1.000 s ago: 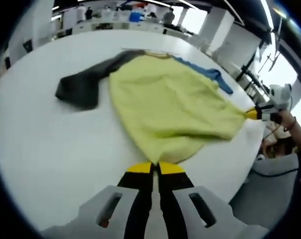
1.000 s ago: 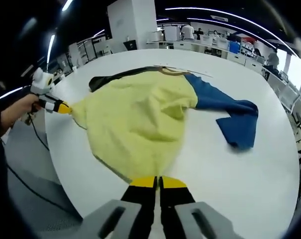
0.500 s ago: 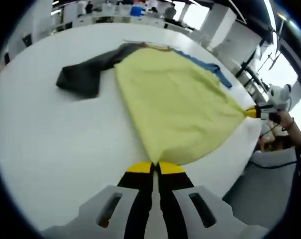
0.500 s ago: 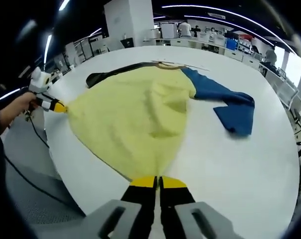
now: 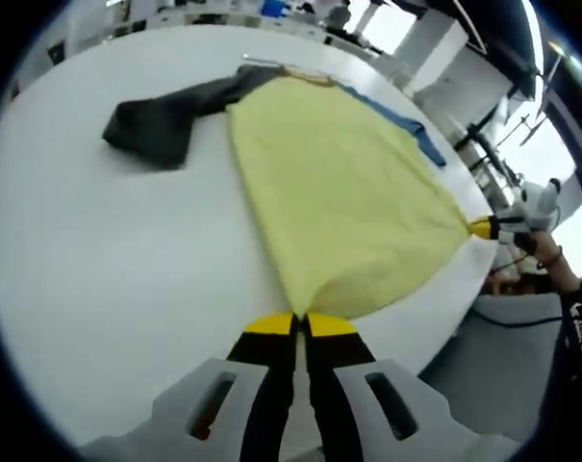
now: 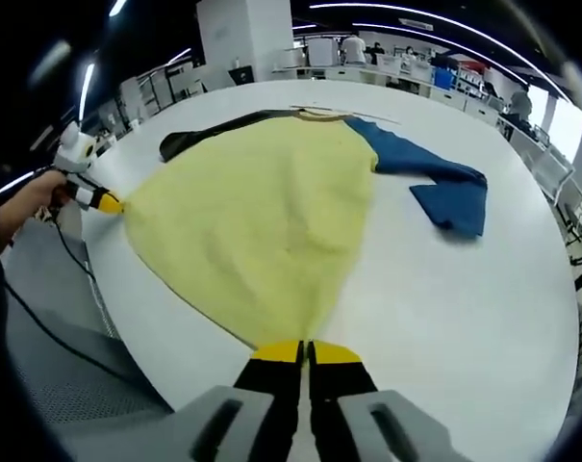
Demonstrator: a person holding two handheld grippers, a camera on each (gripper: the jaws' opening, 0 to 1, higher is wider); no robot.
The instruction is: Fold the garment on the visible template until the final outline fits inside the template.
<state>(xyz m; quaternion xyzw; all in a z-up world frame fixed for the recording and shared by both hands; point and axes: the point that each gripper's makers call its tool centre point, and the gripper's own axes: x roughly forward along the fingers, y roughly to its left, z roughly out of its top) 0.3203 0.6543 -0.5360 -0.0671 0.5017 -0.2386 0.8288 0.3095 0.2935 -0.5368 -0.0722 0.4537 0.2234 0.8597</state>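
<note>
A garment with a yellow body (image 5: 343,192), a dark grey sleeve (image 5: 161,120) and a blue sleeve (image 5: 406,125) lies on the white table (image 5: 108,279). My left gripper (image 5: 300,322) is shut on one bottom corner of the yellow hem. In the right gripper view the same yellow body (image 6: 262,221) spreads flat, the blue sleeve (image 6: 444,188) to its right, the grey sleeve (image 6: 204,135) at the far left. My right gripper (image 6: 305,351) is shut on the other hem corner. The yellow cloth is pulled taut between the two grippers. Each gripper appears at the edge of the other's view (image 5: 493,228) (image 6: 103,200).
The table edge runs close below both grippers, with grey floor (image 6: 60,356) beyond. A person's hand (image 6: 26,207) holds the left gripper. Desks, shelves and people stand far behind the table (image 6: 367,58).
The yellow body has been drawn flatter and wider toward the table edge. Its wrinkles have smoothed out and the hem is now stretched straight between the grippers.
</note>
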